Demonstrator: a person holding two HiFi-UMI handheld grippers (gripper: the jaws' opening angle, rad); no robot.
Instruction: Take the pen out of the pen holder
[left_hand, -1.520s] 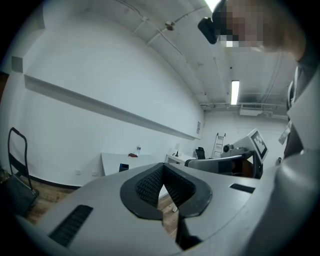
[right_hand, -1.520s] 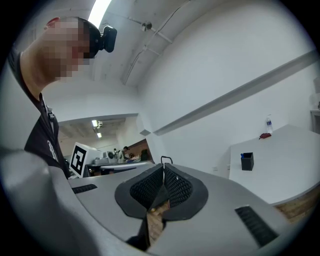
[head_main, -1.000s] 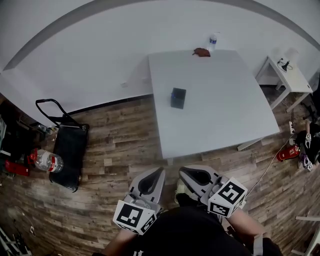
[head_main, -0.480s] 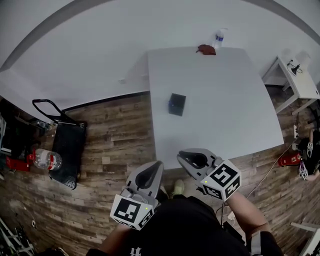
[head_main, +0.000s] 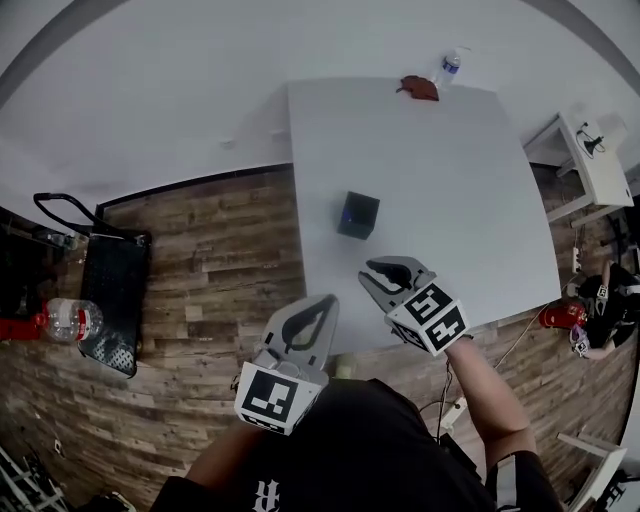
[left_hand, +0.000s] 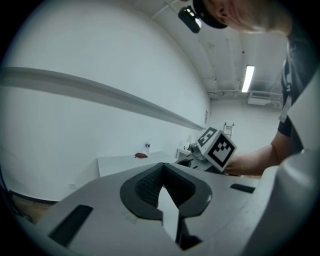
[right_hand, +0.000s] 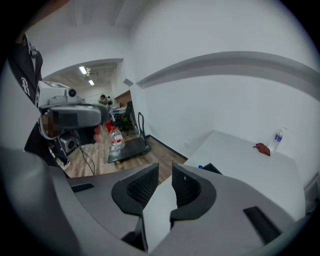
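Observation:
A small dark pen holder (head_main: 357, 215) stands on the white table (head_main: 470, 200), near its left edge. In the right gripper view the holder (right_hand: 214, 169) shows just past the right jaw, with a blue pen tip (right_hand: 200, 166) sticking out of it. My right gripper (head_main: 385, 272) hangs over the table's near edge, a short way in front of the holder. Its jaws (right_hand: 165, 170) are opening, with only a narrow gap and nothing between them. My left gripper (head_main: 310, 318) is over the floor by the table's near left corner. Its jaw tips (left_hand: 161, 169) meet, empty.
A red object (head_main: 418, 88) and a water bottle (head_main: 451, 64) sit at the table's far edge. A small white side table (head_main: 590, 150) stands to the right. On the wooden floor at the left are a black cart (head_main: 105, 290) and a large bottle (head_main: 65, 318).
Both grippers have moved forward toward the table. The right one has come over the near edge, tipped downward, and its jaws have parted. The pen holder looks nearer.

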